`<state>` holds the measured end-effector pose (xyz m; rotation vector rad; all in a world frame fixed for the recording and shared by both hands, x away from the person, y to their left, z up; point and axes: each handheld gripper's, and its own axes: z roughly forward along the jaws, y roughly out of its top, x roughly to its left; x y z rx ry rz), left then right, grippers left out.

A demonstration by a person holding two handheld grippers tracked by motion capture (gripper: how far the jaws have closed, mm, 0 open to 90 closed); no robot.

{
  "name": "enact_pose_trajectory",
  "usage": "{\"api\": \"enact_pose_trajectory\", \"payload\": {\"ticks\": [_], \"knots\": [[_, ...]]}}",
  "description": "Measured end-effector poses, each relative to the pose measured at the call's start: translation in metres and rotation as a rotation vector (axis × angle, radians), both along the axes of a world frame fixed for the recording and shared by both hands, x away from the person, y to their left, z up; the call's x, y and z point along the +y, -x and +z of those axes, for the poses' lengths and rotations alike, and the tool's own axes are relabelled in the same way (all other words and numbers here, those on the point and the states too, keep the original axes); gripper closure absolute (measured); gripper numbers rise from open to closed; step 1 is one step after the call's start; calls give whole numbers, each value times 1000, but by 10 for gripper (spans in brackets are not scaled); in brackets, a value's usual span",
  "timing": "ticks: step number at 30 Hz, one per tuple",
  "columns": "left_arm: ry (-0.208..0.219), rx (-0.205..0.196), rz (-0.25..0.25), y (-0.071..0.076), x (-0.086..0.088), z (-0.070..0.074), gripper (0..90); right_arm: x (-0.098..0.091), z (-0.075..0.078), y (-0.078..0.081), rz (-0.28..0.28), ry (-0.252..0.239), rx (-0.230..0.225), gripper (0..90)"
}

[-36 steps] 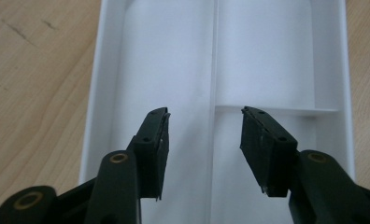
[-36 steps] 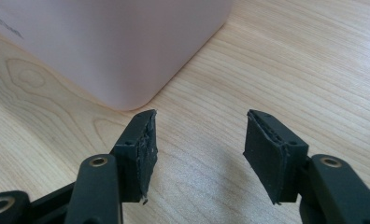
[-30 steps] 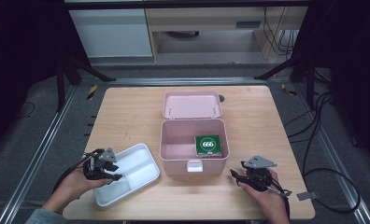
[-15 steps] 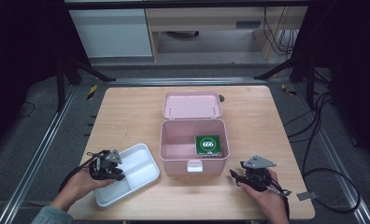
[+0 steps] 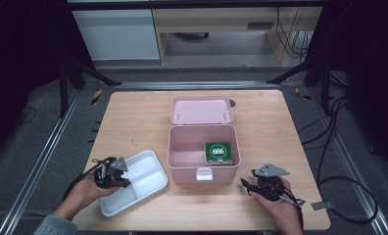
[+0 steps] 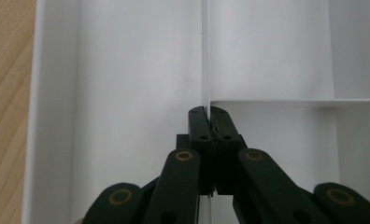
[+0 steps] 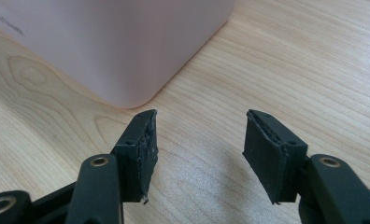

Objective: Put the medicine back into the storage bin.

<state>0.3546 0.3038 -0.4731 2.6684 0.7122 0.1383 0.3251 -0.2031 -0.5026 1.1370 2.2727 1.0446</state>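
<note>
The left gripper (image 6: 206,114), its jaws having just been closing, is pinching the divider of the white plastic compartment tray (image 5: 148,161) beside the pink plastic box (image 5: 180,147); lifting remains. The right gripper (image 7: 199,154) is waiting half-open, empty.

White tray (image 6: 127,70): cut off at every edge of the left gripper view; near end of its divider wall (image 6: 205,56) hidden between the jaws.
Pink box (image 7: 113,42): only one lower corner inside the right gripper view; rest cut off.
Green packet (image 5: 218,151): print beyond "666" too small to read.
Both forearms: cut off at the high view's bottom edge.
</note>
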Motion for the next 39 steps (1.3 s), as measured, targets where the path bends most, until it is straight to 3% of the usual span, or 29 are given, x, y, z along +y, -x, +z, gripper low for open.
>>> {"api": "enact_pose_trajectory", "payload": {"ticks": [4, 9, 20, 25, 31, 39], "knots": [[0, -12, -4, -1, 2, 1, 892, 0, 0, 0, 0, -1, 1, 443], [18, -42, -3, -4, 4, 14, 893, 0, 0, 0, -2, -2, 2, 442], [45, -107, -5, -18, 7, 51, 893, 0, -2, 0, -2, -8, 7, 440], [79, -139, -11, -22, 11, 76, 893, 1, -2, -1, -1, -5, 9, 440], [82, -177, -20, -28, 13, 103, 893, 1, -1, -1, -2, -1, 4, 440], [123, -215, -21, -33, 11, 125, 894, 1, -1, 0, -2, -3, 2, 438]]}}
